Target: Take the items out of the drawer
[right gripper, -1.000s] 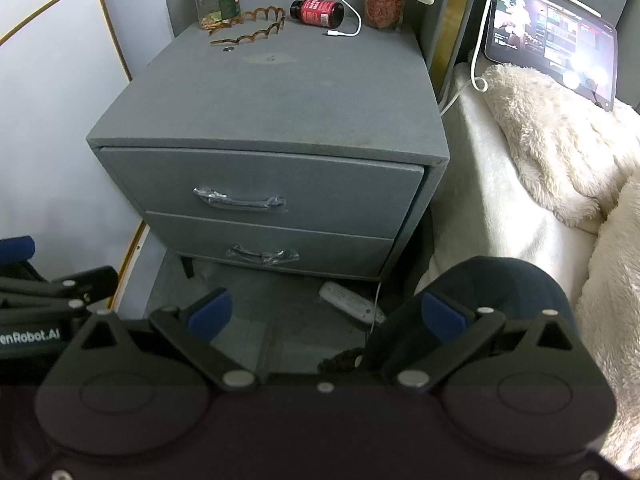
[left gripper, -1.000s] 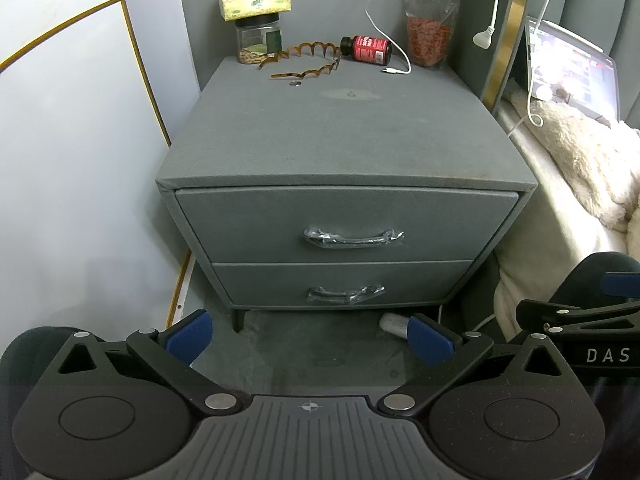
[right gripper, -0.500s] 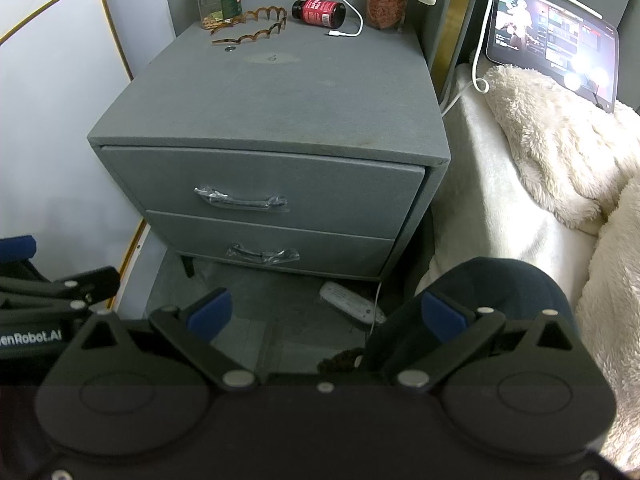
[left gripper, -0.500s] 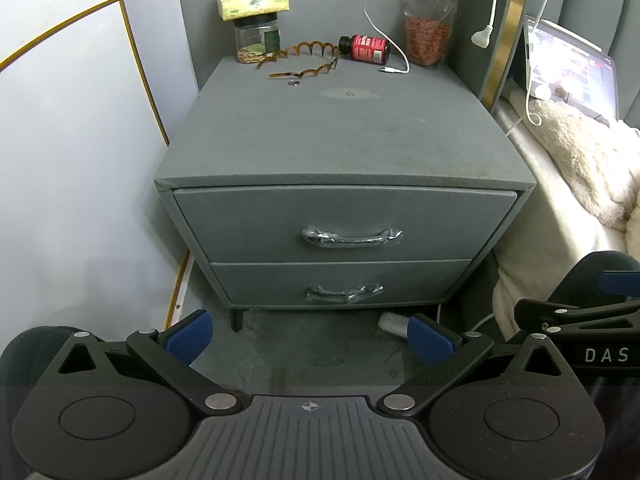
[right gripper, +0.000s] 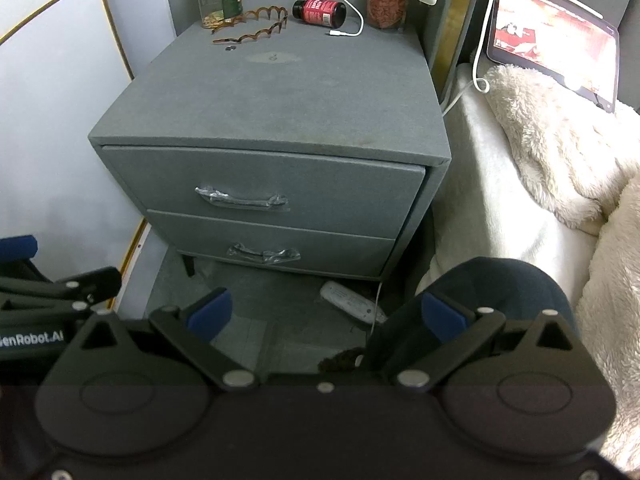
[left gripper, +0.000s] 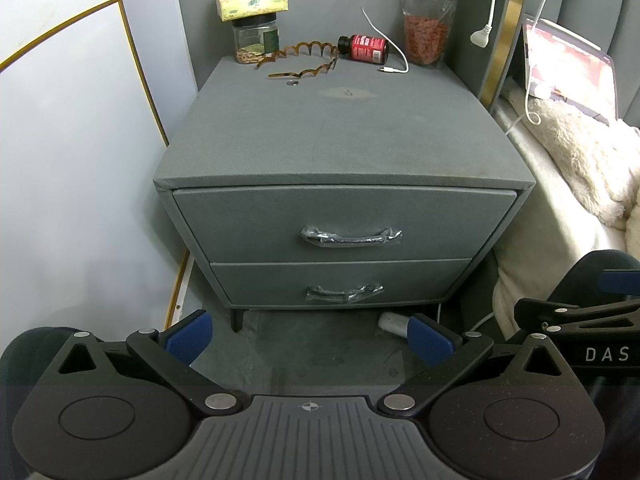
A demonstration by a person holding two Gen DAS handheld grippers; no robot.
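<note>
Both grippers hang wide open and empty before a grey nightstand [left gripper: 340, 136] whose two drawers are fully closed.

The left gripper [left gripper: 310, 338] and right gripper [right gripper: 326, 314] sit low in front of the nightstand, well apart from it, over bare grey floor below its front edge. The top drawer [left gripper: 344, 220] and bottom drawer [left gripper: 340, 280] lie flush, each handle [left gripper: 351, 237] wrapped in crinkled plastic film; whatever they contain is hidden. The nightstand's left side runs close to a pale wall [left gripper: 72, 160]; its right side nearly touches the bed [right gripper: 500, 200]. At the nightstand's back edge stand a jar [left gripper: 256, 42] under a tissue box [left gripper: 252, 2], a wavy brown headband [left gripper: 304, 60], a red bottle [left gripper: 363, 48] on its side and a pouch [left gripper: 425, 28]; the middle and front are bare. A white remote [right gripper: 352, 302] lies on the floor under the nightstand's right front corner, partly cut off in the left view by the gripper finger.
</note>
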